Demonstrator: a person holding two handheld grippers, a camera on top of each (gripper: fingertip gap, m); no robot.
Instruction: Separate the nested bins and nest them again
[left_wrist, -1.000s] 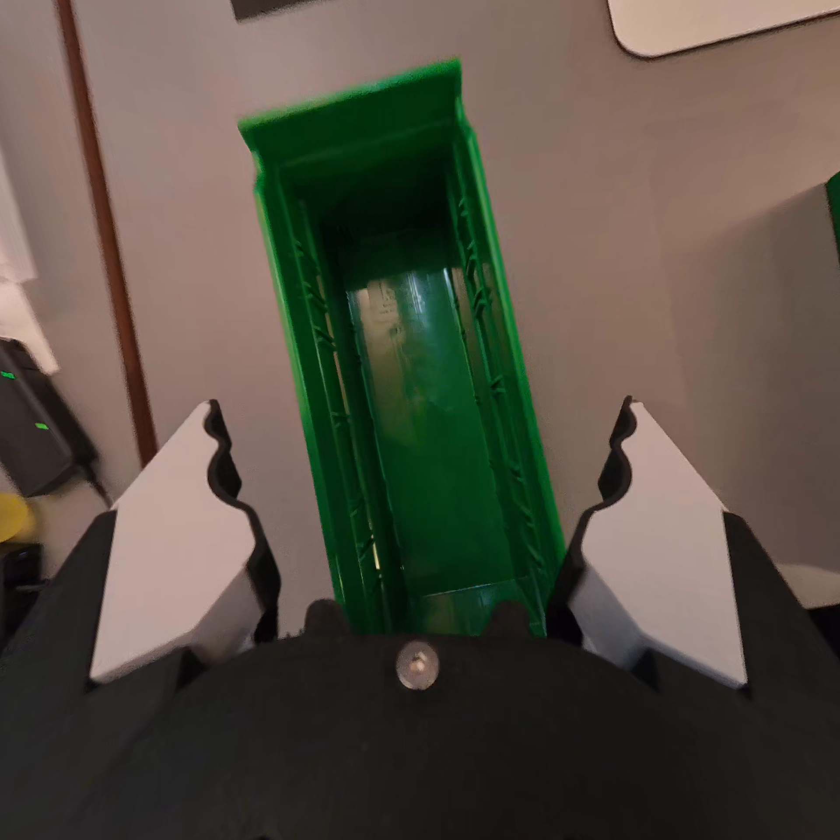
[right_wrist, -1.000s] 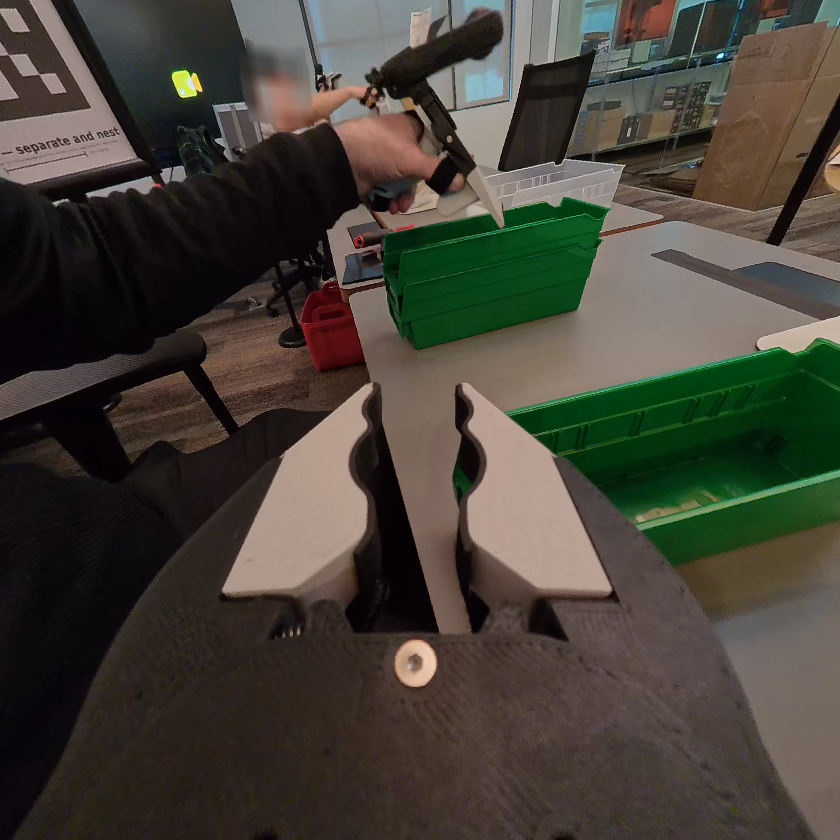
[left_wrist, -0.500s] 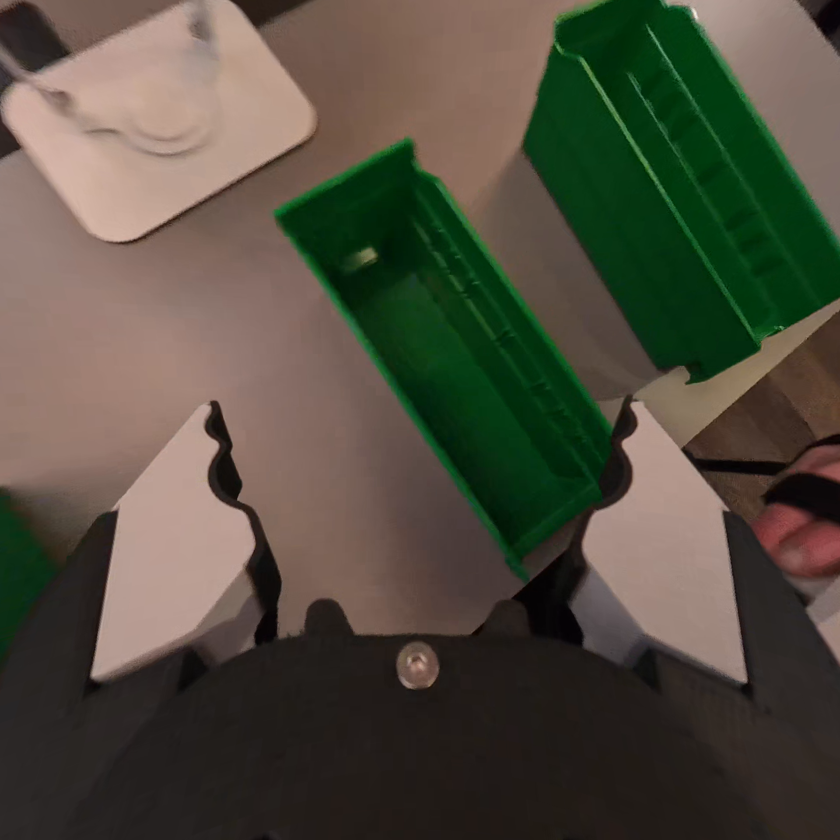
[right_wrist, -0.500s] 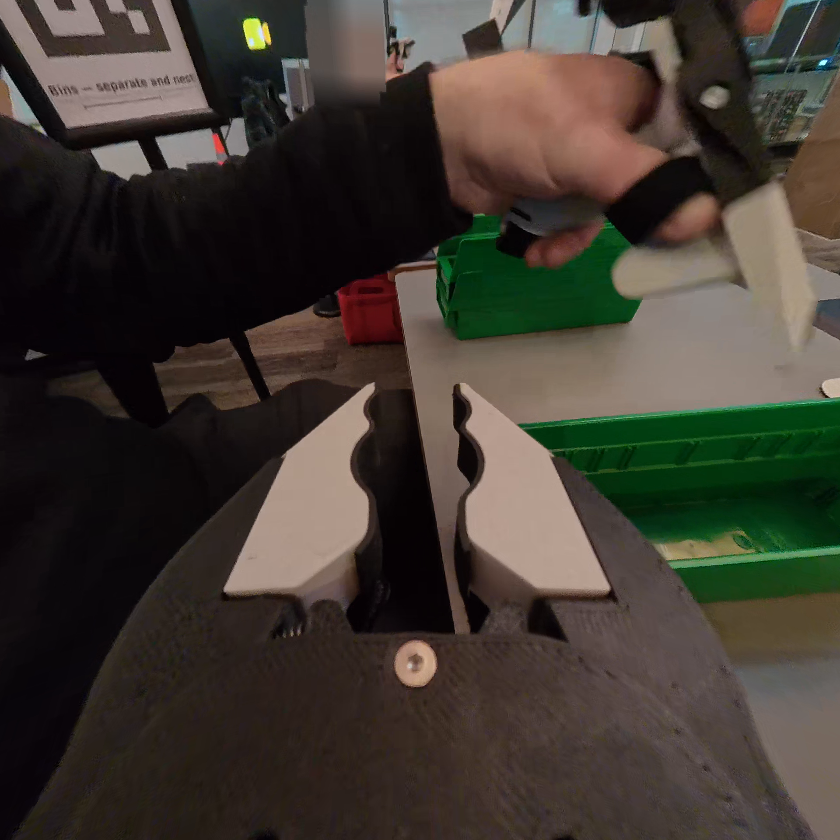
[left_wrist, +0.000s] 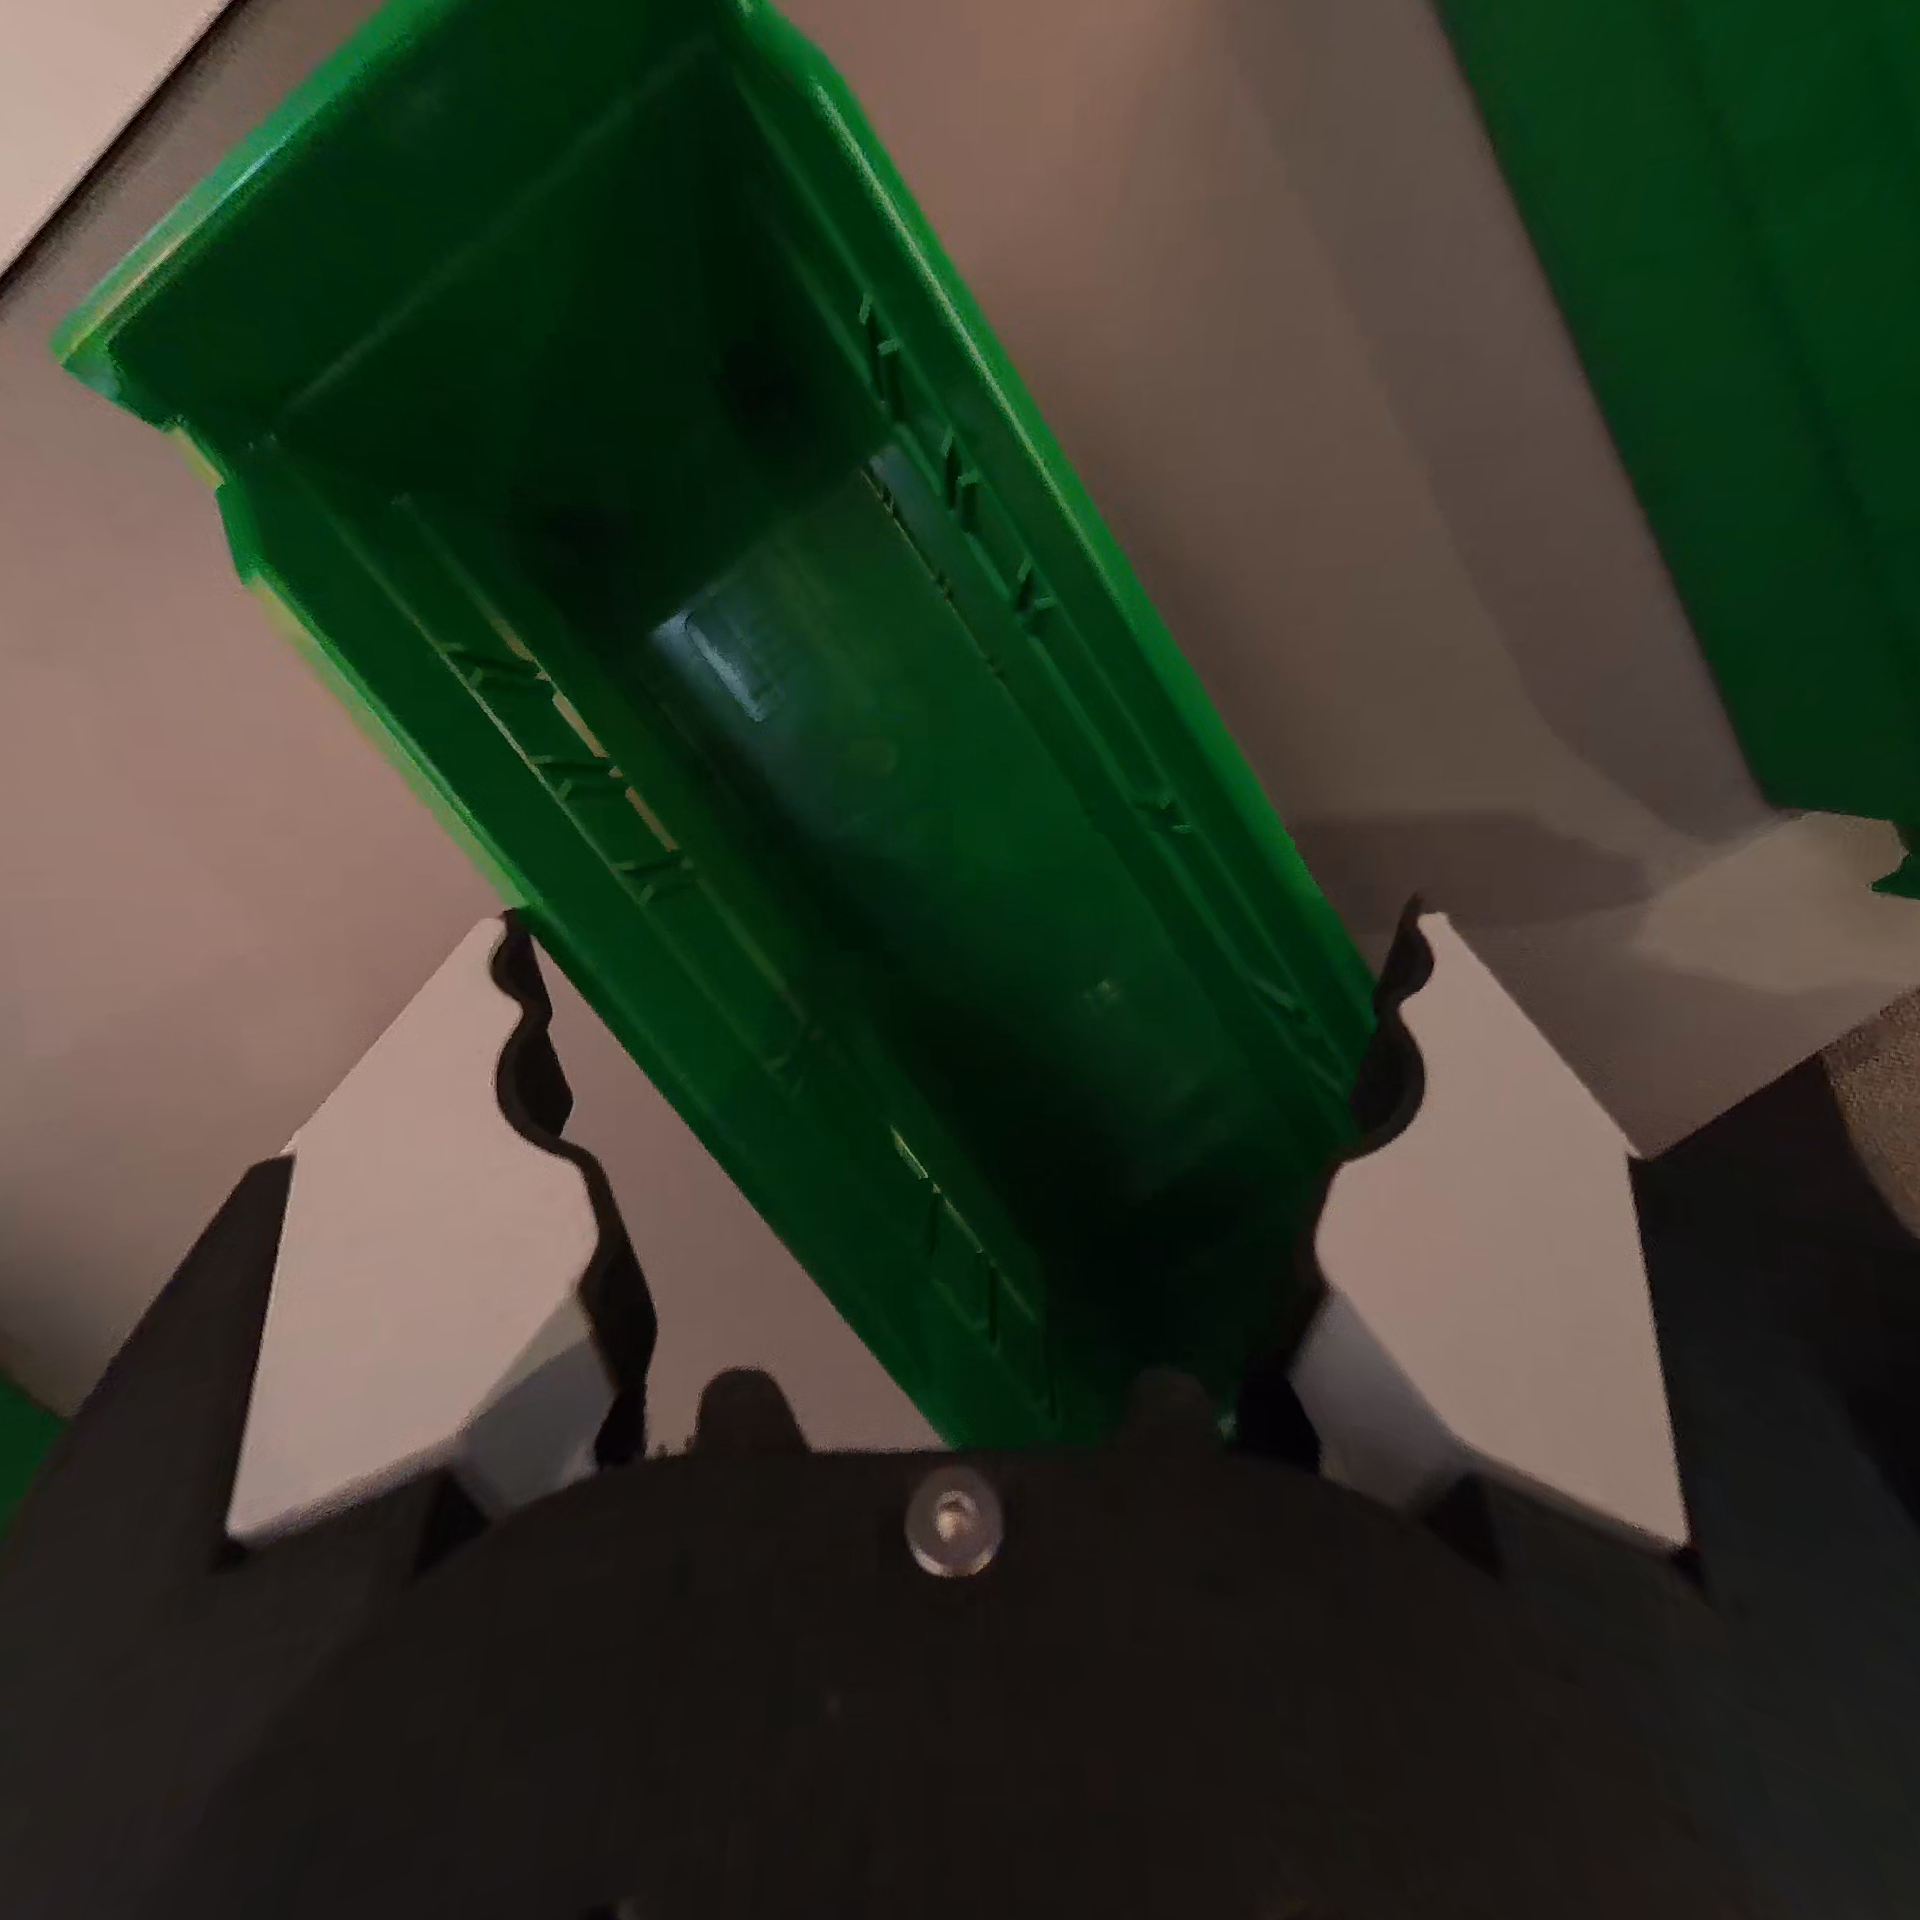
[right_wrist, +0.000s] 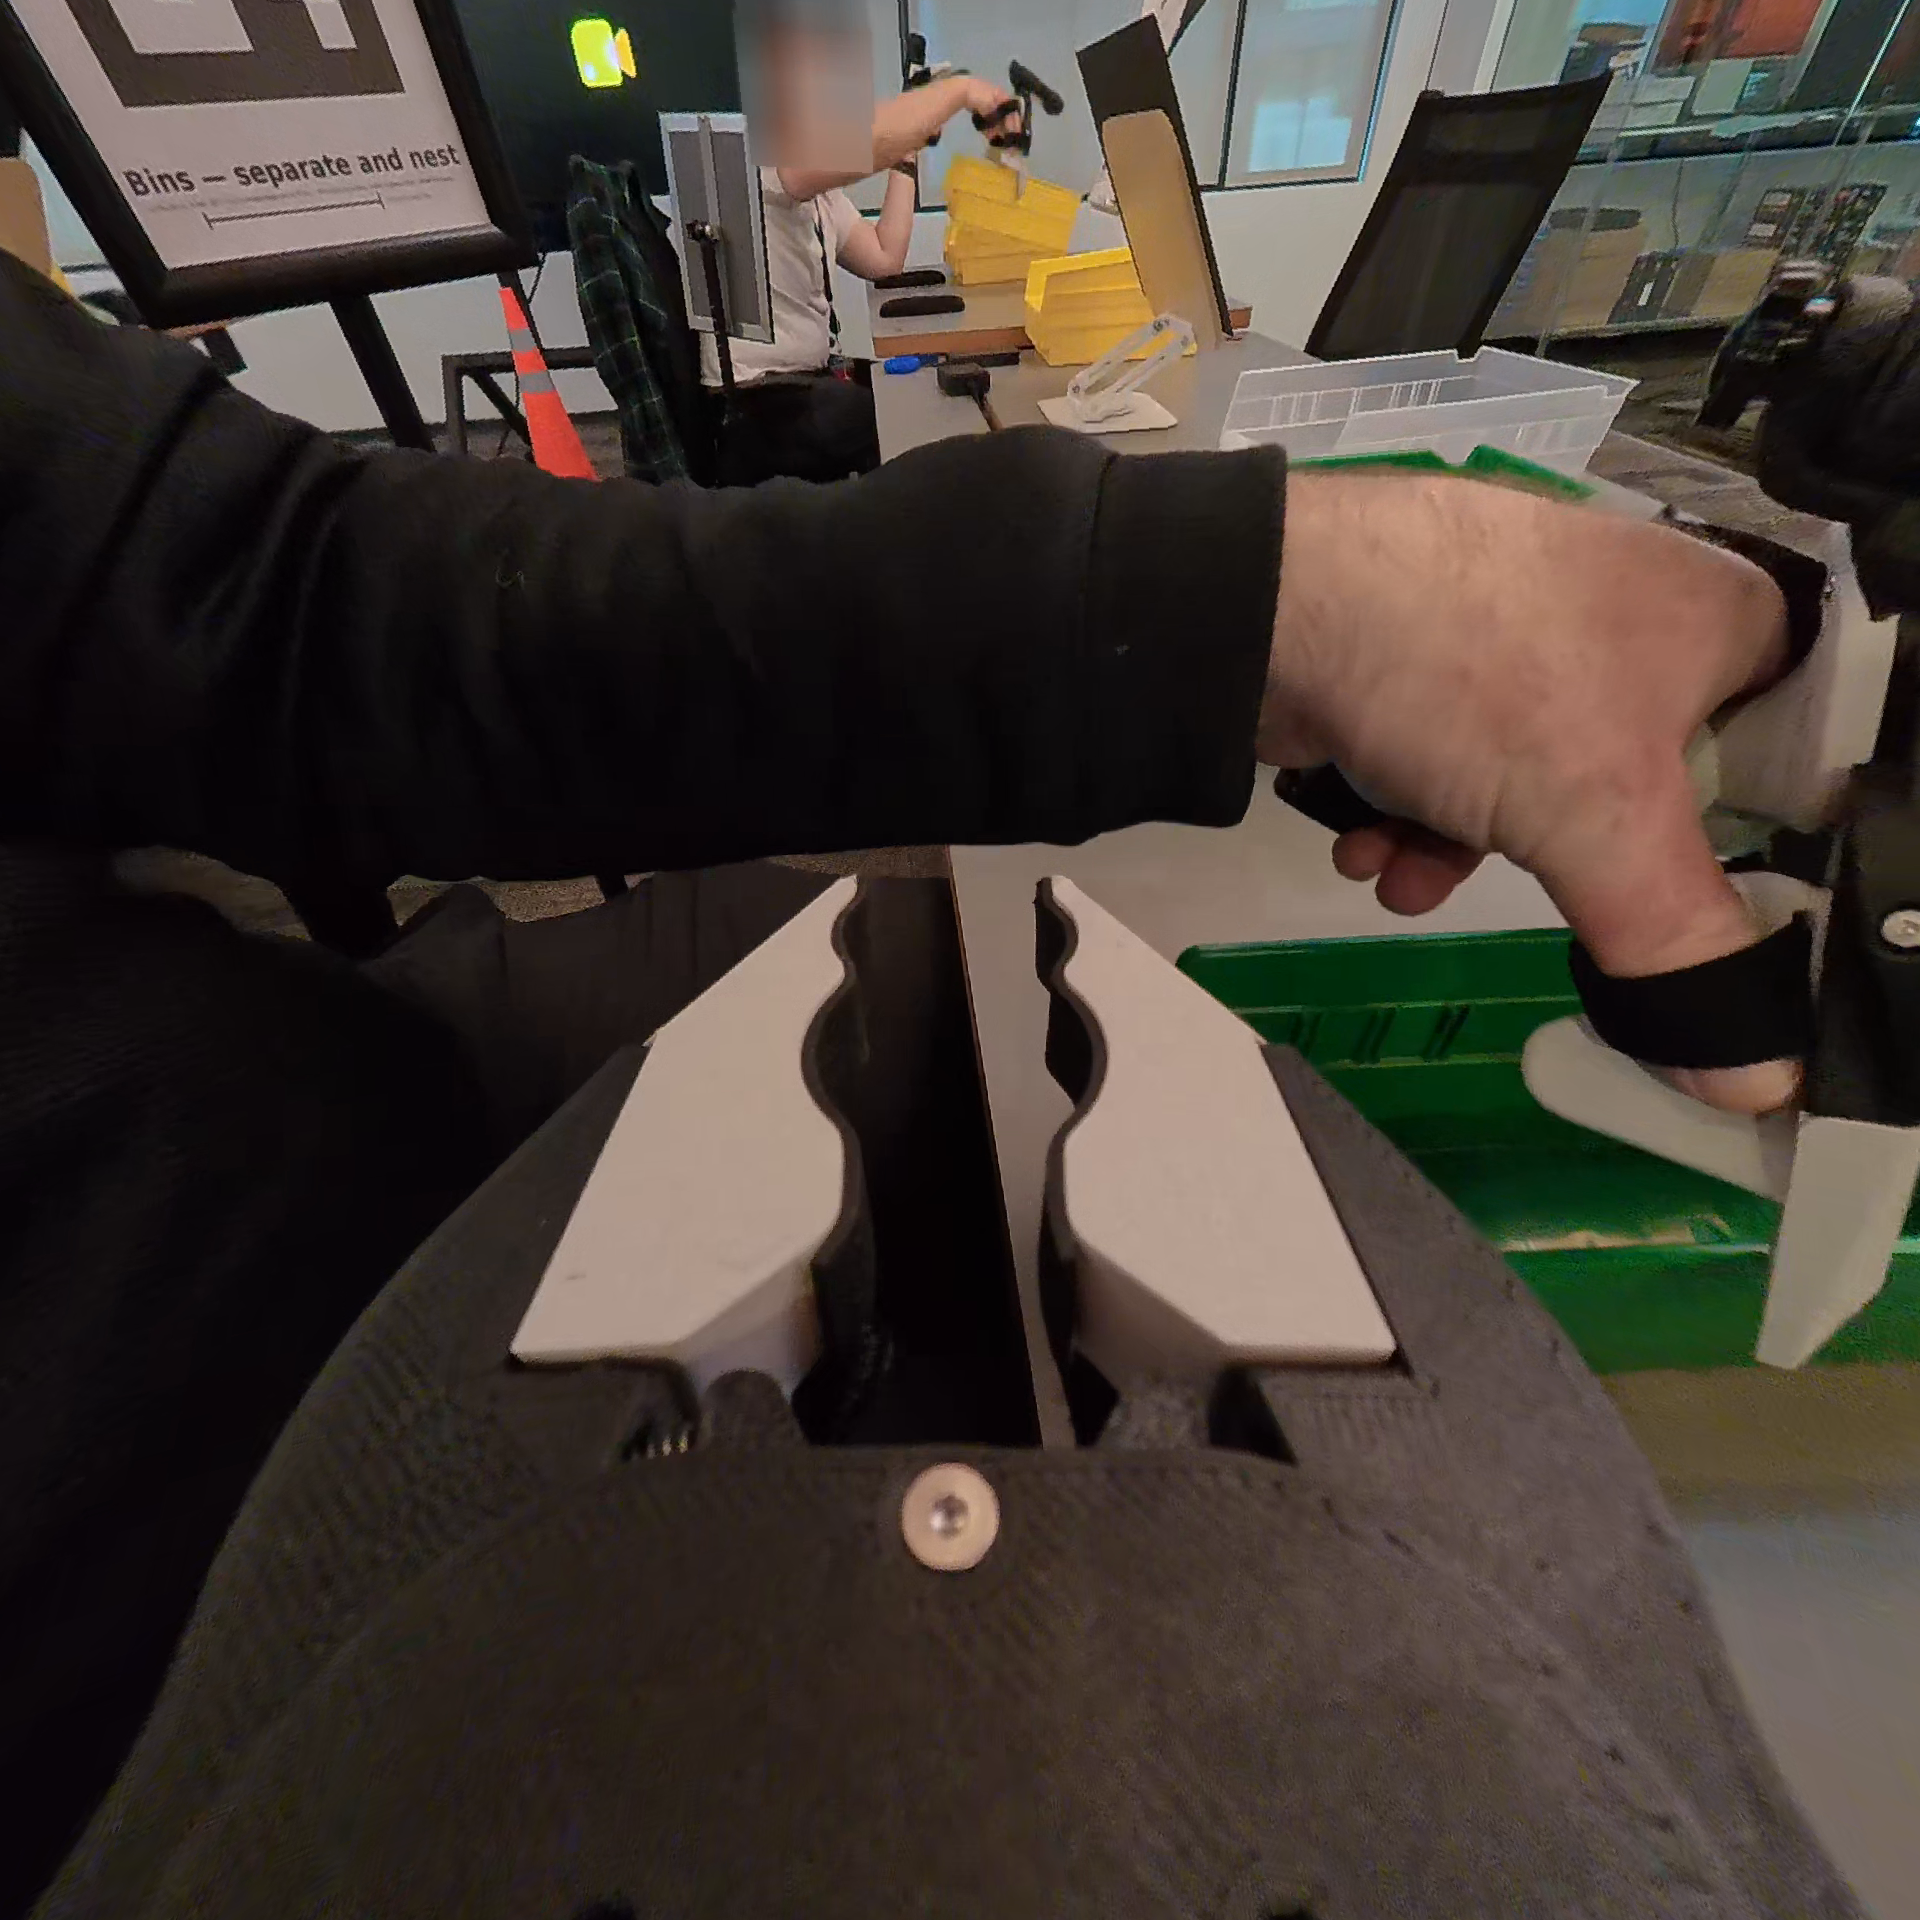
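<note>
Table: a grey top; its near edge runs up between the fingers of the right-hand tool, and the bins sit on it.
Sleeve: a black sleeve reaches straight across the right wrist view, from the left side to the hand.
Open green bin: long and narrow, lying at a slant on the table in the left wrist view, mouth up and nothing inside. Its near end sits between the left tool's fingers, close against the right-side finger and clear of the other.
Second green bin: a blurred green wall at the upper right of the left wrist view, just beside the open one but apart from it.
Left hand: wrapped round the left tool's handle, one finger through a black strap, held above a green bin.
Left gripper: fingers spread wide, pinching nothing.
Right gripper: fingers drawn near together with a narrow slot left between them, nothing in it; it hangs at the table's near edge, well short of the bin.
Yellow bins: stacked on a far table where another person sits.
</note>
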